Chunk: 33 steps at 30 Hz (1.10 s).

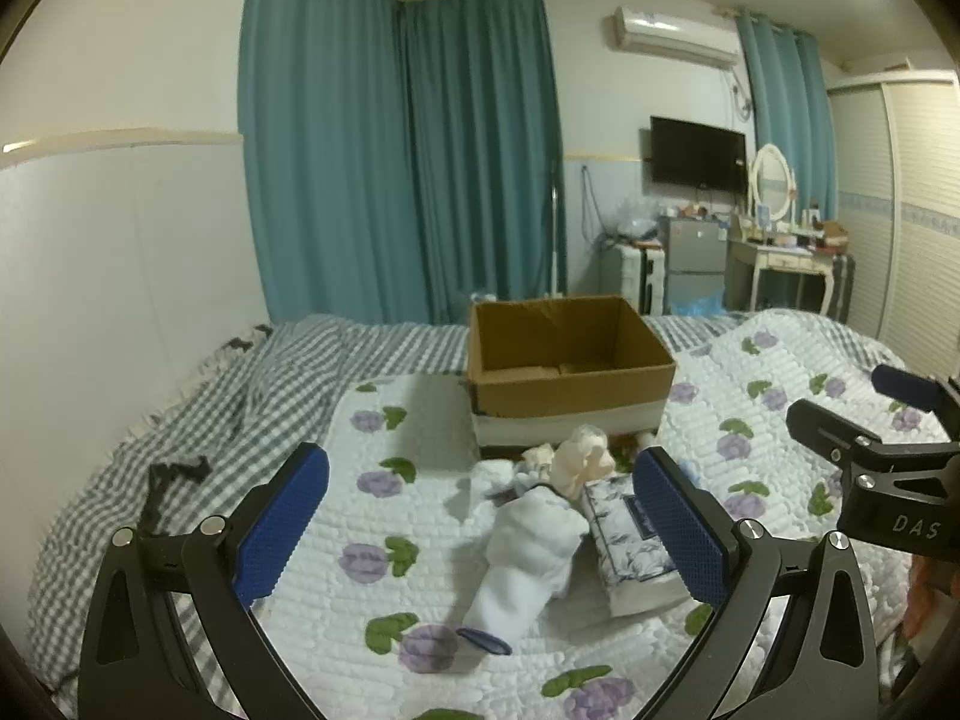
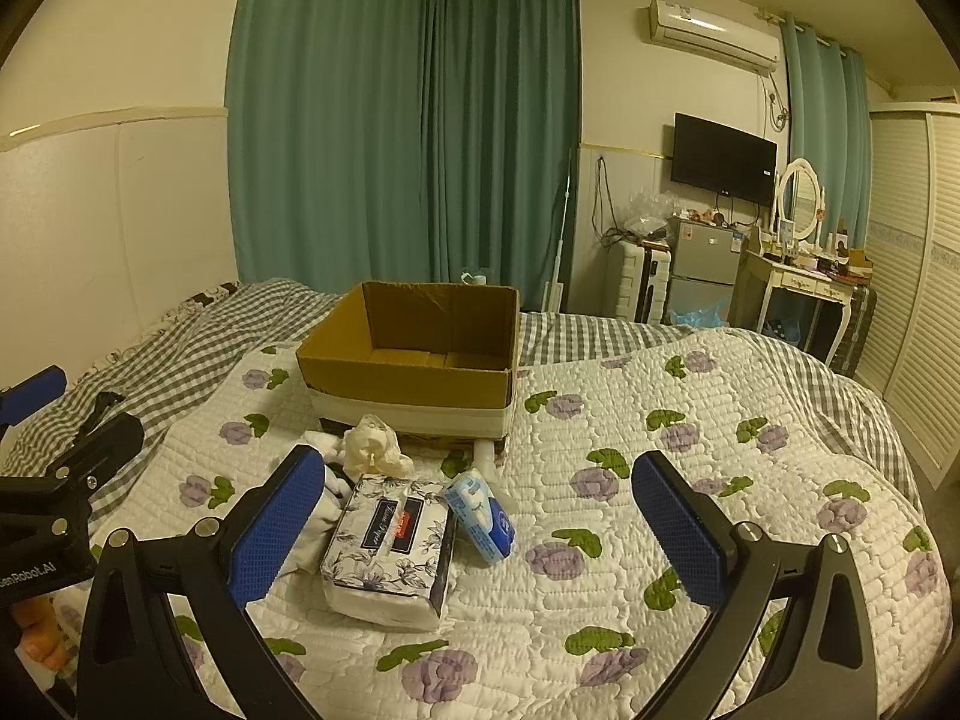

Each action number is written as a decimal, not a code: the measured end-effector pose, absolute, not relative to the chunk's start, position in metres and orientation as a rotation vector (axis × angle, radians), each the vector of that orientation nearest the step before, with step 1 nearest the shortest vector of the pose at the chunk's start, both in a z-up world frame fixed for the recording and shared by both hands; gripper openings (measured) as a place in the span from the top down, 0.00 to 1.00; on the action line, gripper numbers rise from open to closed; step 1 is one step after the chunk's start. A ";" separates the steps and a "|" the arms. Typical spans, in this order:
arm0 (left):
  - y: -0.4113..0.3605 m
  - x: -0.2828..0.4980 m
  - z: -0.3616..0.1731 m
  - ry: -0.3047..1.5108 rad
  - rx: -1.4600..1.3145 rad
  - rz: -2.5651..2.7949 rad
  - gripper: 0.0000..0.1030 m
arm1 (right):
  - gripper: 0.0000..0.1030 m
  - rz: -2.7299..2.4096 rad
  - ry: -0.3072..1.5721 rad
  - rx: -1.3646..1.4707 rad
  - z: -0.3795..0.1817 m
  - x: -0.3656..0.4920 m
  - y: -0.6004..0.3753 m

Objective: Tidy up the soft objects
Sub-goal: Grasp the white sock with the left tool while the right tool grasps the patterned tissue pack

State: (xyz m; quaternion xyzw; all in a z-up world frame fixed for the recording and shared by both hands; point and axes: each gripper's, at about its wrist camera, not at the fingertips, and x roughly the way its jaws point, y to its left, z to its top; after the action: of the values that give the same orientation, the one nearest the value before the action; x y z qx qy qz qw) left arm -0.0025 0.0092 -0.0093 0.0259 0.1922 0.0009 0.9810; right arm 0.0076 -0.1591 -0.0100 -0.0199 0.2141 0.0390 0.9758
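Note:
An open cardboard box (image 1: pixel 570 354) (image 2: pixel 414 348) stands on the bed. In front of it lie a white sock (image 1: pixel 528 558), a cream crumpled cloth (image 1: pixel 582 459) (image 2: pixel 375 447), a floral tissue pack (image 1: pixel 630 540) (image 2: pixel 390 546) and a small blue tissue packet (image 2: pixel 480 513). My left gripper (image 1: pixel 480 534) is open and empty above the sock. My right gripper (image 2: pixel 480 540) is open and empty above the tissue packs; it also shows at the right edge of the left wrist view (image 1: pixel 888 438).
The bed has a white quilt with purple flowers (image 2: pixel 660 480) over a grey checked sheet (image 1: pixel 180 420). A wall runs along the left. Beyond the bed stand teal curtains (image 2: pixel 390 120), a small fridge (image 2: pixel 702 264), a dressing table (image 2: pixel 804 282) and a wardrobe (image 2: pixel 918 270).

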 end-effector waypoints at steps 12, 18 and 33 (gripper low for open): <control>0.021 -0.004 -0.011 0.410 0.054 0.001 0.00 | 0.00 0.099 0.469 -0.073 -0.024 0.009 -0.143; 0.032 0.010 -0.043 0.506 0.059 0.020 0.00 | 0.00 0.148 0.620 -0.100 -0.072 0.028 -0.124; 0.034 0.047 -0.104 0.703 0.078 0.022 0.01 | 0.20 0.232 0.869 -0.042 -0.149 0.093 -0.102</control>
State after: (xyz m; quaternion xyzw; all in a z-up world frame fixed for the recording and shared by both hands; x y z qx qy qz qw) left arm 0.0471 0.0341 -0.1039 0.0384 0.3444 0.0109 0.9380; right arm 0.0930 -0.1023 -0.1486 -0.0204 0.4200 0.1120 0.9003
